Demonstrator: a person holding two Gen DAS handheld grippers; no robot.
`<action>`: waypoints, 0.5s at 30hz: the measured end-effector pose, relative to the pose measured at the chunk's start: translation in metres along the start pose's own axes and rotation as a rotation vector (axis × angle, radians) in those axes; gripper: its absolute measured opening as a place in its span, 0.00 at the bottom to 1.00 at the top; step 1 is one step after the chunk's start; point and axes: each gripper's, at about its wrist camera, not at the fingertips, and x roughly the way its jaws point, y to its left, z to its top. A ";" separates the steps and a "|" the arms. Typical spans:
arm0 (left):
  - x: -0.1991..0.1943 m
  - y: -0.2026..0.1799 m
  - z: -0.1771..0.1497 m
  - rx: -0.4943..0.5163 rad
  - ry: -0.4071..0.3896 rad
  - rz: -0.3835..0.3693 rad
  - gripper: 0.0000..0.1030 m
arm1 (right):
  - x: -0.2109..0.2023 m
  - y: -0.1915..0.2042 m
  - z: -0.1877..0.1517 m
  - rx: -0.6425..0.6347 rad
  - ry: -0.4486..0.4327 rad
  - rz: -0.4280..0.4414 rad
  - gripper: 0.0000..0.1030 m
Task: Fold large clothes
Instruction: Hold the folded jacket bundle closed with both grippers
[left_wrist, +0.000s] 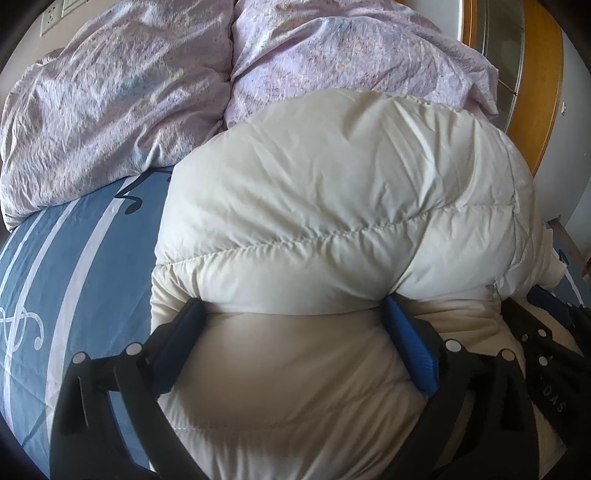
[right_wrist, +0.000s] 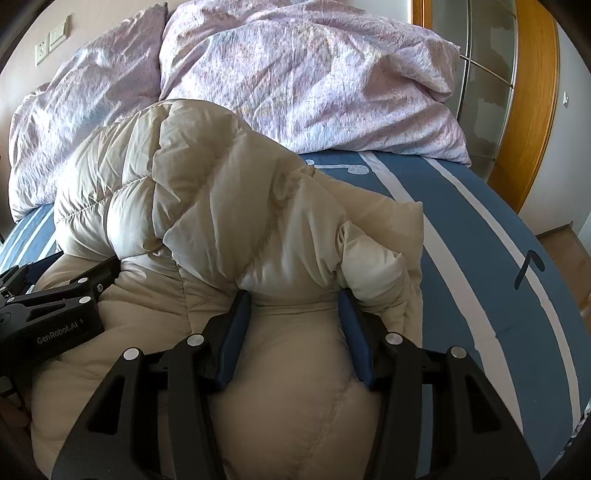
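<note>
A cream puffer jacket (left_wrist: 332, 206) lay bunched on a bed, filling the centre and lower part of both wrist views. In the left wrist view, its quilted upper layer was folded over toward the camera, forming a rounded mound across the middle of the frame.

The left gripper (left_wrist: 293, 308) sat at the bottom centre of its view. Its two blue-padded fingers (left_wrist: 410, 347) were spread wide, with a thick roll of the jacket bulging between them and their tips tucked under the edge of the folded layer. The right gripper (left_wrist: 546, 332) showed as black parts at the lower right edge of that view, resting against the jacket.

In the right wrist view, the right gripper (right_wrist: 295, 297) sat at the bottom centre. Its blue-padded fingers (right_wrist: 356, 336) were also apart, straddling a padded hump of the jacket (right_wrist: 207, 192), their tips under a crumpled fold. The left gripper (right_wrist: 48, 306) lay on the jacket at the left edge of that frame; from that angle its fingers could not be made out.

The bed was covered by a blue sheet with white stripes (right_wrist: 480, 236), visible at the right of the right wrist view and the lower left of the other. A rumpled lilac duvet (left_wrist: 122, 103) was heaped across the top of both frames. A wood-framed glass door (right_wrist: 517, 92) stood at the upper right, and a wall socket (right_wrist: 41, 51) at the upper left.
</note>
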 end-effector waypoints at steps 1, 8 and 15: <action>0.001 0.000 0.000 -0.001 0.002 0.001 0.94 | 0.000 0.000 0.000 0.001 0.001 0.000 0.51; 0.003 0.000 0.001 -0.005 0.011 0.003 0.96 | 0.001 0.001 0.001 0.005 0.005 0.001 0.51; 0.003 0.001 0.001 -0.005 0.013 0.003 0.96 | 0.001 0.000 0.002 0.003 0.006 0.001 0.51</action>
